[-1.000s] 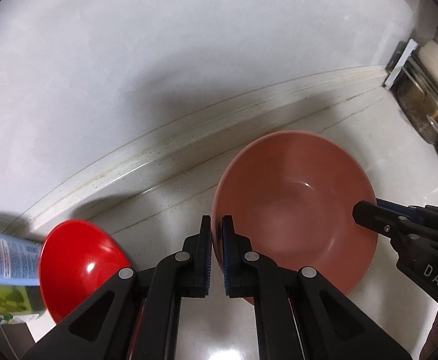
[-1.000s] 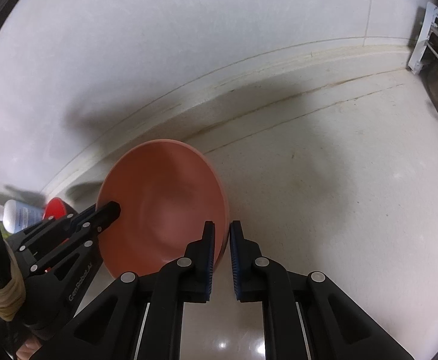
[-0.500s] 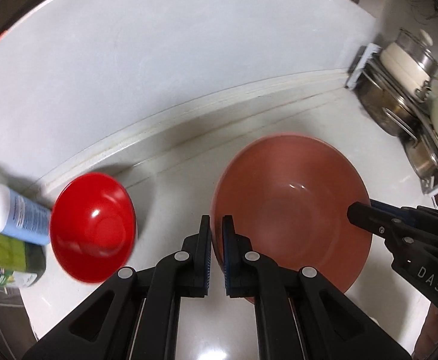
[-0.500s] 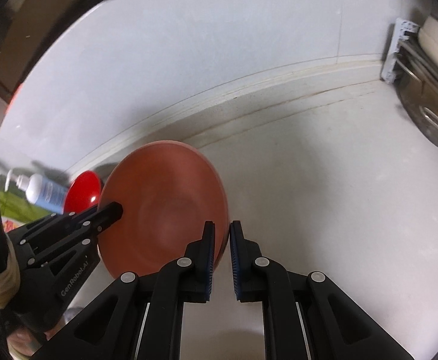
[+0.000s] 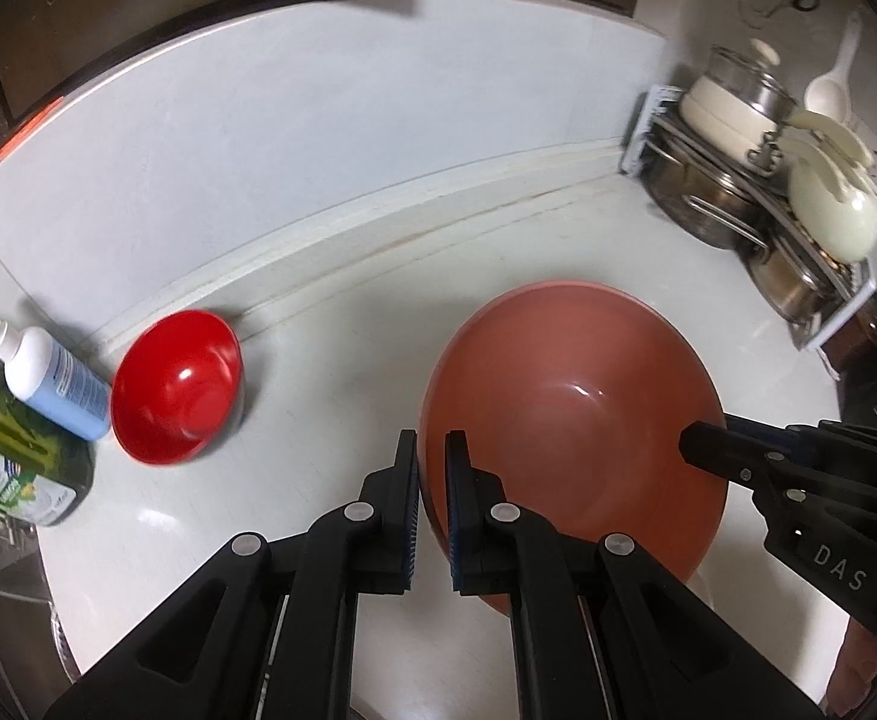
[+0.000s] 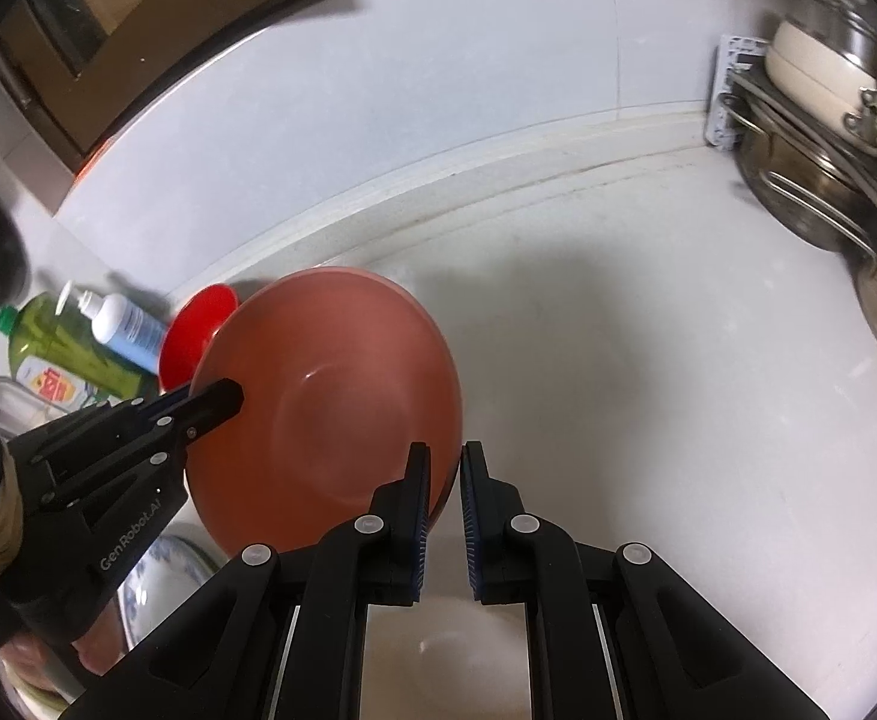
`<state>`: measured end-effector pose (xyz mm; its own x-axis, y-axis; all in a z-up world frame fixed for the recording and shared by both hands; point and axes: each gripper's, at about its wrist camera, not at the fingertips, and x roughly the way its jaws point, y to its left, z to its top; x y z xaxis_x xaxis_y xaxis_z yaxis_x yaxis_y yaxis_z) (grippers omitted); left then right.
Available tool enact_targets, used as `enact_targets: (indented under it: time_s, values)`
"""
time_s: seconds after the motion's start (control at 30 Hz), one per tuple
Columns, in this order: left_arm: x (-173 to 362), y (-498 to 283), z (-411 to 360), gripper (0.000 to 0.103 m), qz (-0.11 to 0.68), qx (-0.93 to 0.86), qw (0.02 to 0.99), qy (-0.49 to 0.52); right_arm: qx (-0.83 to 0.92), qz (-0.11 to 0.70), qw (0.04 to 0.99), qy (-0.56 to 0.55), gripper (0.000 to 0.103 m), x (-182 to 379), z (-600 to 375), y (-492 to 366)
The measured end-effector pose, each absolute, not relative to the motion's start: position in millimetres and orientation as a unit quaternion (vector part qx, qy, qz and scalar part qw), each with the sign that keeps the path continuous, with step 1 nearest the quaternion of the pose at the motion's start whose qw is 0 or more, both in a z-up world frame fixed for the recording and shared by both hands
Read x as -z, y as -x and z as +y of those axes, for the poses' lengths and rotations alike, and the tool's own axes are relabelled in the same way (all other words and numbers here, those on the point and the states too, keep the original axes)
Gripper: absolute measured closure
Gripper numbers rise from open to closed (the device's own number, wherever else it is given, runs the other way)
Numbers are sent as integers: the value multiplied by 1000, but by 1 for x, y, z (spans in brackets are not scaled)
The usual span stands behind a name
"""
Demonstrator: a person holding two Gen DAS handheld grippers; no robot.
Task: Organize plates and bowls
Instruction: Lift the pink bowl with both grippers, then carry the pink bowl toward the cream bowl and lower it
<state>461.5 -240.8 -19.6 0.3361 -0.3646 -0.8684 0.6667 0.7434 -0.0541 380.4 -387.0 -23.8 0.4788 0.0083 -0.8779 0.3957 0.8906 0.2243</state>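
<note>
Two hand-held grippers, my left (image 5: 432,468) and right (image 6: 445,480), each clamp a rim of the big terracotta bowl (image 5: 576,420), held above the table (image 5: 342,360). Nothing's stacked yet by the look of it; small red bowl (image 5: 177,387) sits alone by the wall.

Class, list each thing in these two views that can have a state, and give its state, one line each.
Large terracotta bowl: upright, gripped at opposite rims.
Left gripper: shut on the bowl's rim.
Right gripper: shut on the bowl's rim.
Small red bowl: tilted on the counter, empty.
Pump bottle: leaning, cap on.
</note>
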Motion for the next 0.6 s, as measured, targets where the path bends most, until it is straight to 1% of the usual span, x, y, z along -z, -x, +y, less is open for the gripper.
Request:
enact_targets:
  time_s: [0.4,0.6]
  values:
    - [17,-401,-228,94,473,329,804,-144,118,498,836,-200,91,19,-368,-323]
    - [25,-375,-226,93,479,332,799,-149,120,499,836,-195,91,21,-364,-299]
